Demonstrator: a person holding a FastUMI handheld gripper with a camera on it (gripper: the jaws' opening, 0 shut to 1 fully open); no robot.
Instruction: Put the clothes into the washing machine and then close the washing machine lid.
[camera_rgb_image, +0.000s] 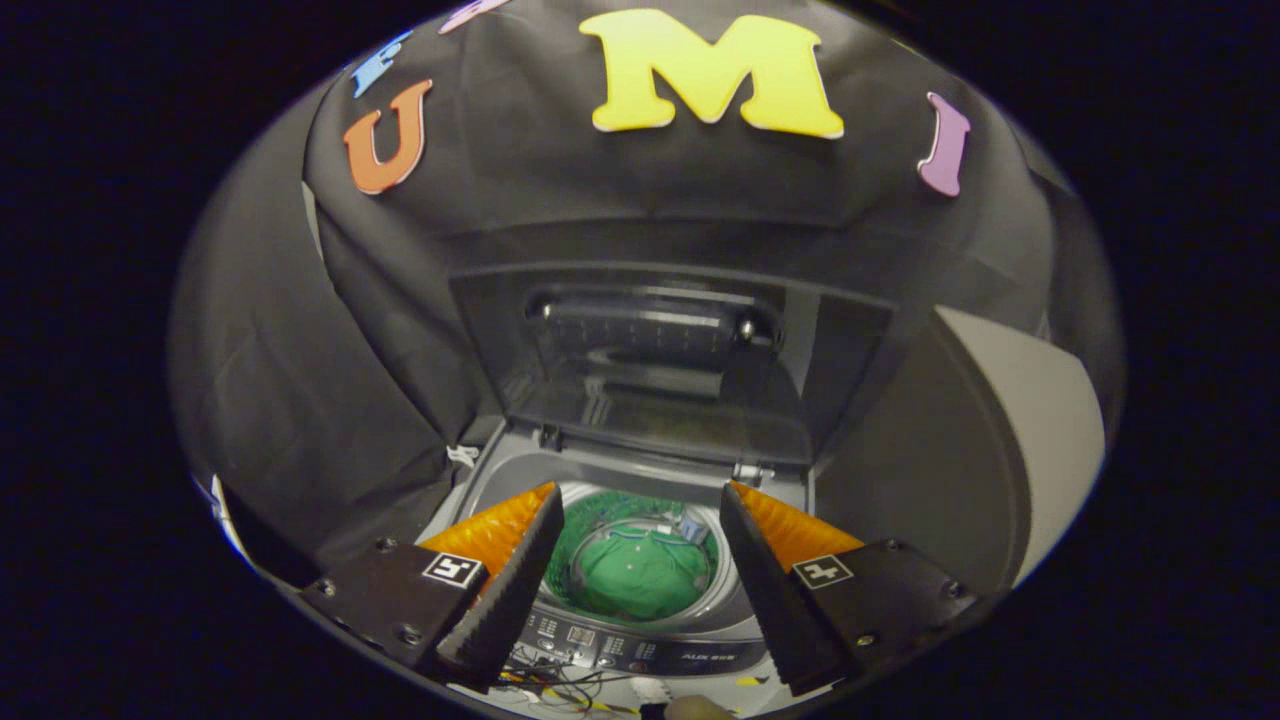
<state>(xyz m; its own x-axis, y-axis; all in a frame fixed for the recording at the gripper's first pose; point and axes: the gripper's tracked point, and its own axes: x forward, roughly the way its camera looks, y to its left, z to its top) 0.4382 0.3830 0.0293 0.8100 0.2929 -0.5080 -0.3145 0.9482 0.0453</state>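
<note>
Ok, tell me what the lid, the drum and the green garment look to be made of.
Lid: looks like dark tinted glass or plastic, glossy, with reflections. Drum: seemingly perforated metal, rows of small holes along its wall. Green garment: soft knit-like fabric, matte, lying in the drum. The tool is open above it, holding nothing.

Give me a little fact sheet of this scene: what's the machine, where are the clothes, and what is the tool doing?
machine: top-loading washing machine
lid: lid raised, standing upright behind the drum
clothes: green garment lying inside the drum
tool: tool open, holding nothing, fingers apart above the drum
control panel: control panel on the machine's near edge
left to do: close the lid
</note>
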